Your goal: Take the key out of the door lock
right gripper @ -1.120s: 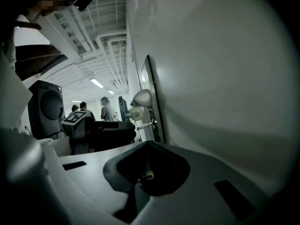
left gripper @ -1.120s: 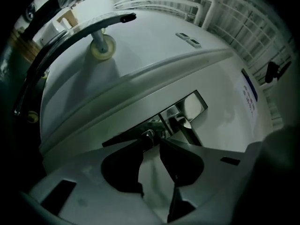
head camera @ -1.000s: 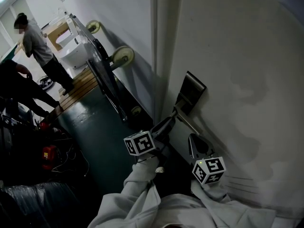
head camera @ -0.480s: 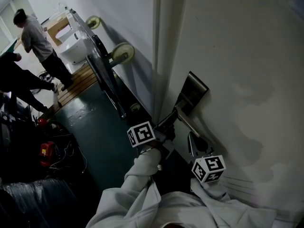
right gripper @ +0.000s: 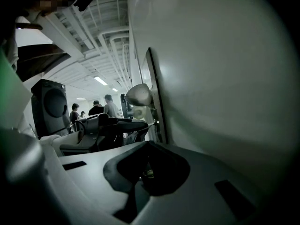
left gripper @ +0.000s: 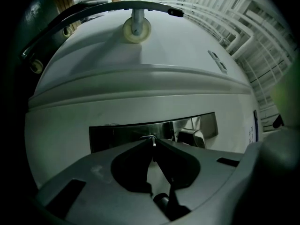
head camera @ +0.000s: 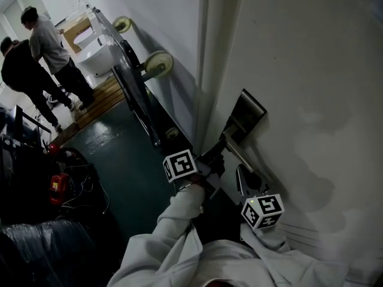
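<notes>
Two grippers crowd the door [head camera: 311,70] edge, dark floor [head camera: 125,160] open leftward; left gripper [left gripper: 153,145] pinches the key [left gripper: 152,139], a thin silvery sliver at the steel lock plate [left gripper: 122,133]; right gripper [right gripper: 147,144] closed, empty.

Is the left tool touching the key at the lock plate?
Touching. Left gripper view: the left tool has its jaws pinched together on the thin metal key before the lock plate.

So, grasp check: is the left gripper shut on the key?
Shut: the left gripper pinches a thin sliver, seemingly the key, at the lock plate.
</notes>
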Motion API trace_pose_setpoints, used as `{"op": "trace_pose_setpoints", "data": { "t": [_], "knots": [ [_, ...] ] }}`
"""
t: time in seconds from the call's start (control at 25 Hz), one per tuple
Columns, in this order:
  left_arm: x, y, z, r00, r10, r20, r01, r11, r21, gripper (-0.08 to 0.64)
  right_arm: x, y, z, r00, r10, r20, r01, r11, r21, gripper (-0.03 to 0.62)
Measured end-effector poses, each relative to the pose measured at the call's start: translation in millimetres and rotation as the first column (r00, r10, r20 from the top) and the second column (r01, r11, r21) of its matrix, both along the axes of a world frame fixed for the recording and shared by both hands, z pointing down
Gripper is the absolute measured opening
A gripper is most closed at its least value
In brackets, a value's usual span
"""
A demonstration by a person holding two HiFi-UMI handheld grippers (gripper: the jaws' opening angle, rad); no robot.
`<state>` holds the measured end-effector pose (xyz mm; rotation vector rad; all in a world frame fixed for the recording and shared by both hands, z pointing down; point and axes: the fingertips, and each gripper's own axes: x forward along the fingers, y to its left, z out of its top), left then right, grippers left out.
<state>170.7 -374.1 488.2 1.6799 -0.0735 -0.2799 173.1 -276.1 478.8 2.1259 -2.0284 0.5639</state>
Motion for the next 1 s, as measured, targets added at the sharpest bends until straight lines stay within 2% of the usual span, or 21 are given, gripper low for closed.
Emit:
{"op": "trace_pose_setpoints", "data": {
  "t": [0.12,0.56,0.8,0.92,1.0],
  "knots": [
    [-1.3,0.1,0.8,1.0,-0.006,0.015,0.006,1.0,0.0,0.029,-1.5,1.0,0.8,1.0,-0.004,0.001,0.004,1.0,-0.003,0.052],
    [-2.4,1.1,0.1,1.0,-0.012,-0.001,0.012,0.999,-0.034,0.028,1.2,6.7,-1.7,1.0,-0.009,-0.005,0.009,1.0,-0.002,0.052],
    [-4.7,1.3,1.6,0.999,-0.031,0.032,0.032,0.999,-0.033,0.026,4.4,12.0,-5.1,1.0,-0.002,-0.006,0.002,1.0,0.006,0.052],
    [-12.5,4.3,0.7,0.999,-0.037,0.014,0.037,0.998,-0.046,0.026,3.2,14.4,-4.7,1.0,-0.002,-0.001,0.002,1.0,0.007,0.052],
    [-23.5,7.2,2.8,0.999,-0.043,0.029,0.044,0.998,-0.033,0.026,2.1,16.0,-3.0,1.0,-0.001,0.002,0.001,1.0,0.002,0.052]
  ]
}}
